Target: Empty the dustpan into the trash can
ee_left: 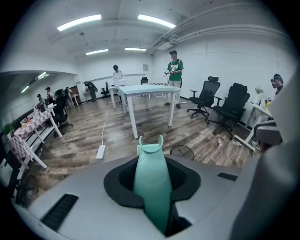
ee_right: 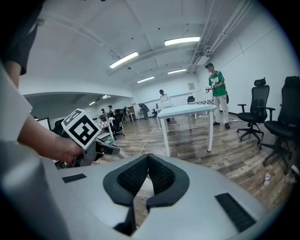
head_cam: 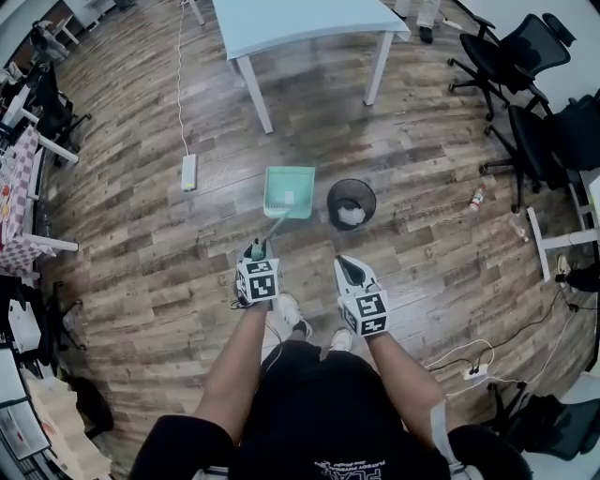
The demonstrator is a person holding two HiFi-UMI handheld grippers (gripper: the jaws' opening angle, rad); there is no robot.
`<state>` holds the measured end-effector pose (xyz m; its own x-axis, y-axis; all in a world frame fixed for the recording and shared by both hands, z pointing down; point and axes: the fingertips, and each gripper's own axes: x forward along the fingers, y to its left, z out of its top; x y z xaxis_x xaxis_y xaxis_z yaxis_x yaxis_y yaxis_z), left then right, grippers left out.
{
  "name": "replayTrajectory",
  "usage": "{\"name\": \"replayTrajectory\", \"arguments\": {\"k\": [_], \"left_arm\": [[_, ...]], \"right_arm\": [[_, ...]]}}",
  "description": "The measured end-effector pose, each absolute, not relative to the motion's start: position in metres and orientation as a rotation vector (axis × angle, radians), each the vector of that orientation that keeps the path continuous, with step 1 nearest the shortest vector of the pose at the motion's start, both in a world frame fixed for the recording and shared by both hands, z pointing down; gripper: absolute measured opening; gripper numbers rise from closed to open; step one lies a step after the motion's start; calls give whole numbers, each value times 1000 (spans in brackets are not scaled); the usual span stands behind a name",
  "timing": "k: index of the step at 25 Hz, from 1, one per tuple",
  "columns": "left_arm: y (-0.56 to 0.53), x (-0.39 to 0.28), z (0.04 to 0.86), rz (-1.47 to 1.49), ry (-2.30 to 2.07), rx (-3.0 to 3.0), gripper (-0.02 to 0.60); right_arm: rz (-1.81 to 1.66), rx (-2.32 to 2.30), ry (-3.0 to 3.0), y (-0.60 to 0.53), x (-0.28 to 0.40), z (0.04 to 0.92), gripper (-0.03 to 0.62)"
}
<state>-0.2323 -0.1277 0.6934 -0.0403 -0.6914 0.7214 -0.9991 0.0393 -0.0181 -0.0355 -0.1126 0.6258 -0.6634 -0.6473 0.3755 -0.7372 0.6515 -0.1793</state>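
A teal dustpan point(head_cam: 290, 192) lies low over the wood floor, its long handle point(head_cam: 273, 228) running back to my left gripper point(head_cam: 257, 251). In the left gripper view the teal handle point(ee_left: 152, 180) fills the gap between the dark pads, so that gripper is shut on it. A round black mesh trash can point(head_cam: 352, 203) with white waste inside stands just right of the pan; its rim point(ee_left: 182, 151) shows past the handle. My right gripper point(head_cam: 345, 265) hovers beside the left one, short of the can. Its tips point(ee_right: 148, 157) meet with nothing between them.
A white table point(head_cam: 309, 23) stands beyond the pan and can. A power strip point(head_cam: 188, 172) with its cable lies to the left. Black office chairs point(head_cam: 511, 56) and a small bottle point(head_cam: 477, 197) are at the right. A person point(ee_left: 174, 70) stands by the table.
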Motion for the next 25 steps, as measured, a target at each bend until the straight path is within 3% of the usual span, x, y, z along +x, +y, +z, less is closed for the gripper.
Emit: {"name": "replayTrajectory", "arguments": {"k": [25], "left_arm": [[-191, -265, 816, 903, -1532, 1594, 97]], "right_arm": [[566, 1153, -2434, -159, -95, 679, 23]]}}
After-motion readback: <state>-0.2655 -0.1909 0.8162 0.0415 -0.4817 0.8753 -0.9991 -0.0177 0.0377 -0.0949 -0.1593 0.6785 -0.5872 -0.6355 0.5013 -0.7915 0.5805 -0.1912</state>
